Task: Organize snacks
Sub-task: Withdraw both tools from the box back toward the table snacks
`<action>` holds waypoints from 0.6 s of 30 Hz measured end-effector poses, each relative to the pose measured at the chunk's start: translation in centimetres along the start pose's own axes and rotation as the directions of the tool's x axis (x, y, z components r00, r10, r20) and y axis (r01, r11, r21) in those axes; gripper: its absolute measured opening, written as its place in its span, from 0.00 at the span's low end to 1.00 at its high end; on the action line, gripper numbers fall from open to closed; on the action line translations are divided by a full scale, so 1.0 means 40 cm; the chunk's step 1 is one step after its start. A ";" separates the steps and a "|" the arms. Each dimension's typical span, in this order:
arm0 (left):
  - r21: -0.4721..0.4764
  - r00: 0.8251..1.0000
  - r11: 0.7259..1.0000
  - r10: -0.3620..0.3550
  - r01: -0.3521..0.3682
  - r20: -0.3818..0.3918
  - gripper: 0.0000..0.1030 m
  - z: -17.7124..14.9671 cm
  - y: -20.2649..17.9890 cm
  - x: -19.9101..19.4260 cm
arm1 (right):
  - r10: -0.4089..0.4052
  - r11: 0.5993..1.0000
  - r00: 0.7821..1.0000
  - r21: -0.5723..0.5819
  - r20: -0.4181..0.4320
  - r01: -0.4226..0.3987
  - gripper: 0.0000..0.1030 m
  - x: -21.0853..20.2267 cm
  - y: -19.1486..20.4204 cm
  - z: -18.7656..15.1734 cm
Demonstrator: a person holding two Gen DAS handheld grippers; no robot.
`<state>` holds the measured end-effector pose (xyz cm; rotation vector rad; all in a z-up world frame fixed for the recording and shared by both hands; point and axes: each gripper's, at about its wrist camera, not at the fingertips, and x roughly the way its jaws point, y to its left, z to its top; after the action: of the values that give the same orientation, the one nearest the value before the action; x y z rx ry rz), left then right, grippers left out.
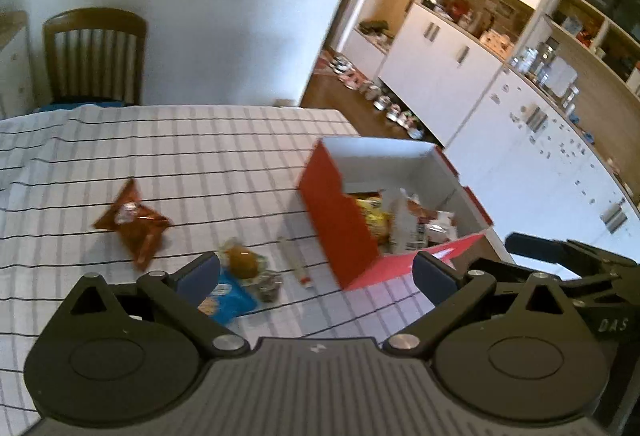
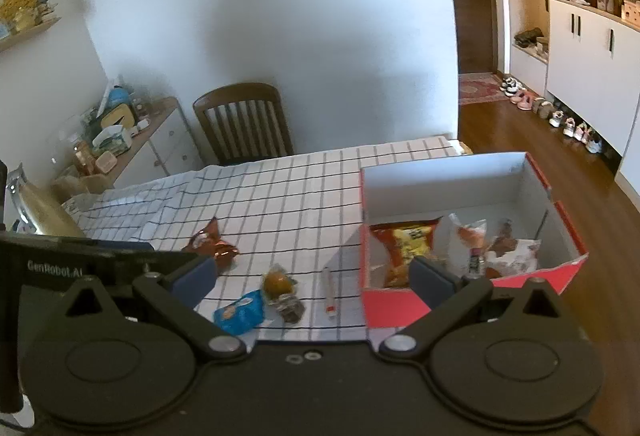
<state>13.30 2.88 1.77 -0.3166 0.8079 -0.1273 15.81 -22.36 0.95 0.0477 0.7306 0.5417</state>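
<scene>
Where checked cloth [image 2: 280,196] lies | chair [image 2: 244,120] behind, shoes [image 2: 560,112] right

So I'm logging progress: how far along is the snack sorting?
Partly done: several packets lie inside the red cardboard box. Nothing is in hand; both jaws are open and empty. Left on the checked cloth: brown foil packet, blue packet, orange wrapped snack, thin white stick.

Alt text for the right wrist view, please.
An open right gripper hangs above a checked tablecloth, nothing between its jaws. Loose snacks lie ahead: a brown packet, a blue packet, a yellow sweet. A red box at right holds more.
</scene>
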 end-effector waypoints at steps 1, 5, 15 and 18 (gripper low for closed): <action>-0.006 1.000 1.000 0.005 -0.005 0.004 1.00 -0.003 0.017 -0.010 | 0.003 1.000 1.000 -0.003 0.002 -0.003 1.00 0.002 0.013 -0.006; -0.028 0.998 0.998 0.061 -0.060 0.019 1.00 -0.026 0.095 -0.039 | 0.007 1.000 1.000 -0.012 -0.001 -0.007 1.00 0.019 0.063 -0.026; -0.094 0.992 0.987 0.129 -0.129 -0.011 1.00 -0.090 0.272 -0.064 | 0.002 1.000 0.998 -0.006 -0.059 -0.002 0.99 0.099 0.161 -0.068; -0.088 0.989 0.985 0.149 -0.150 -0.019 1.00 -0.113 0.304 -0.054 | -0.002 1.000 0.996 0.000 -0.084 0.002 0.98 0.135 0.184 -0.081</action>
<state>8.41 13.83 -3.62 -0.3384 0.8478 0.0482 13.69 -13.87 -3.18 0.0245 0.8130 0.5446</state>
